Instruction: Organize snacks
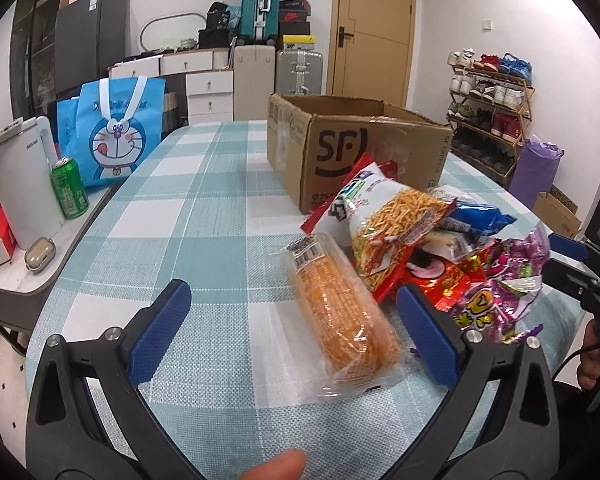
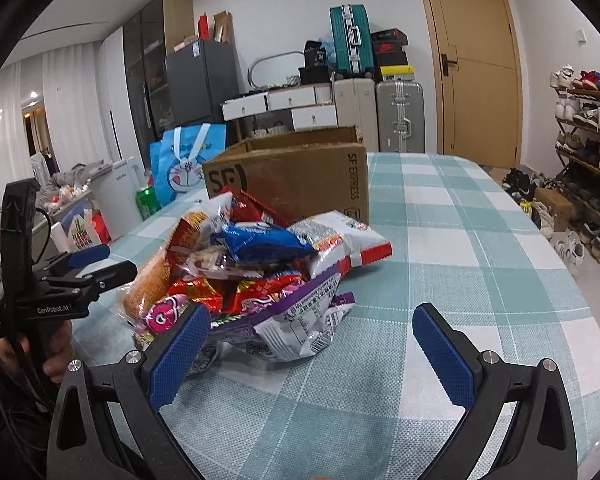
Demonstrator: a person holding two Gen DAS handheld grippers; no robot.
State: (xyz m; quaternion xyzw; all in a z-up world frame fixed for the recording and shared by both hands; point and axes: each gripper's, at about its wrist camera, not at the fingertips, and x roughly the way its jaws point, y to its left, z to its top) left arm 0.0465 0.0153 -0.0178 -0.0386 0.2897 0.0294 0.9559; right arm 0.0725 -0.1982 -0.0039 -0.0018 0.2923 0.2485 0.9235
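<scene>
So both claws are spread wide and holding nothing right now. The left claw [image 1: 296, 336] is low over the checked worktop [image 1: 204, 208], and a clear-wrapped orange cake roll [image 1: 340, 316] lies between its blue pads [image 1: 160, 332], not touched by either one as far as I can tell. The rest of the snack pile [image 2: 252, 272] sits just beside the roll: a noodle-snack bag [image 1: 392, 220] leaning on top, a blue packet [image 2: 264, 240], a white and red bag [image 2: 340, 240], plus shiny red and purple candy bags [image 1: 496, 296] on the near side. The right claw [image 2: 308, 352] hovers at the pile's edge, its left pad [image 2: 180, 356] right up against a crinkled purple-and-white bag [image 2: 296, 320], while the other pad is out over bare cloth. The open SF Express cardboard box [image 1: 360, 148] stands just behind the pile, farther back on the worktop. Off on a side table there's a Doraemon tote [image 1: 112, 136] and a green can [image 1: 70, 188].
</scene>
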